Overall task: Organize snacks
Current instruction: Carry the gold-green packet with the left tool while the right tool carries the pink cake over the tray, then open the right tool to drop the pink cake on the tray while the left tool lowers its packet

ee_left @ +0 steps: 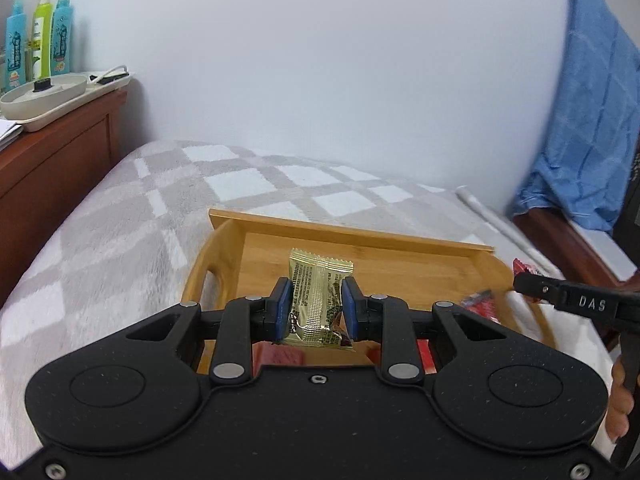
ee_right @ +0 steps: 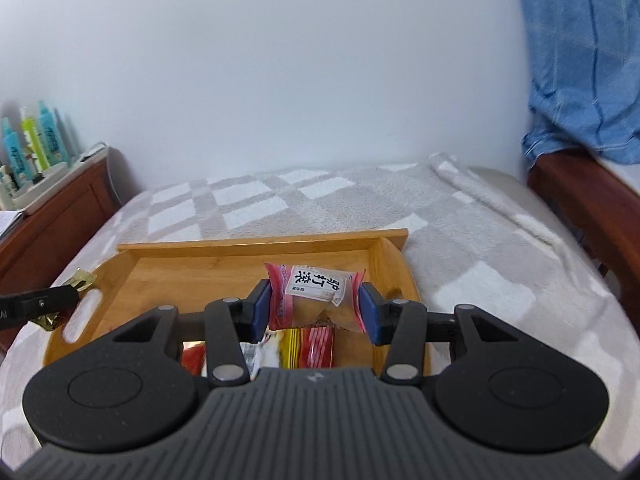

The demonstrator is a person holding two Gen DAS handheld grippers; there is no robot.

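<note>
My left gripper (ee_left: 316, 304) is shut on a gold foil snack packet (ee_left: 318, 284), held upright above the wooden tray (ee_left: 360, 236). My right gripper (ee_right: 316, 306) is shut on a pink and clear snack packet (ee_right: 316, 294) with a white label, also above the tray (ee_right: 260, 242). Red and yellow snack packets (ee_right: 316, 346) lie on the tray floor under the right gripper. In the left wrist view the right gripper's black finger (ee_left: 576, 300) shows at the right edge with a red packet end (ee_left: 524, 268). In the right wrist view the left gripper's finger (ee_right: 40, 300) and gold packet (ee_right: 82, 280) show at the left edge.
The tray rests on a grey and white checked blanket (ee_left: 120, 232) covering a bed. A wooden headboard shelf (ee_left: 52, 152) at the left bears bottles (ee_left: 40, 36) and a white dish. Blue cloth (ee_left: 592, 112) hangs over the wooden footboard at the right. A white wall stands behind.
</note>
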